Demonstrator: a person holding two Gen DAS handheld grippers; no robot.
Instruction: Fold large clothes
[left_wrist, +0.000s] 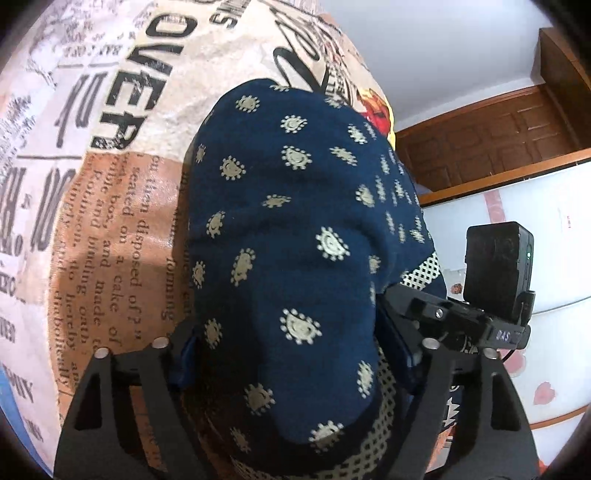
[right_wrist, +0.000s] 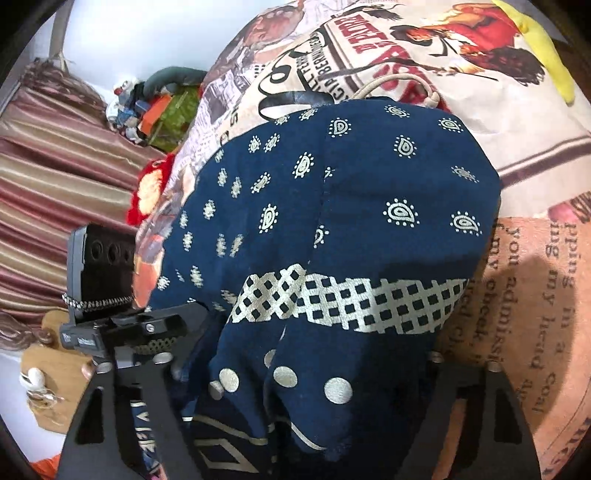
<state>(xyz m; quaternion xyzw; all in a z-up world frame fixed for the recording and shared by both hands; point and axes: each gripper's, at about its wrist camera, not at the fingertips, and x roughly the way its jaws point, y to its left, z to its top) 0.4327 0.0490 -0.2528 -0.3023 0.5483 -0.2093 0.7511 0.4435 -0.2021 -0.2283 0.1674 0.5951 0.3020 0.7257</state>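
A navy garment (left_wrist: 291, 236) with cream paisley dots lies bunched on a newspaper-print bedspread (left_wrist: 122, 177). It fills the middle of the left wrist view and drapes over my left gripper (left_wrist: 291, 369), hiding the fingertips; cloth sits between the two black fingers. In the right wrist view the same garment (right_wrist: 351, 206) shows a cream checked band and large dots, and it covers my right gripper (right_wrist: 295, 387) too. The other gripper's body and camera show at the edge of each view (left_wrist: 495, 280) (right_wrist: 103, 280).
The bedspread (right_wrist: 535, 280) runs under and around the garment. A wooden headboard (left_wrist: 491, 140) and white wall lie right of the left view. A striped curtain (right_wrist: 55, 177), toys (right_wrist: 147, 107), a yellow plush (right_wrist: 546, 51) and a cord (right_wrist: 399, 83) show in the right view.
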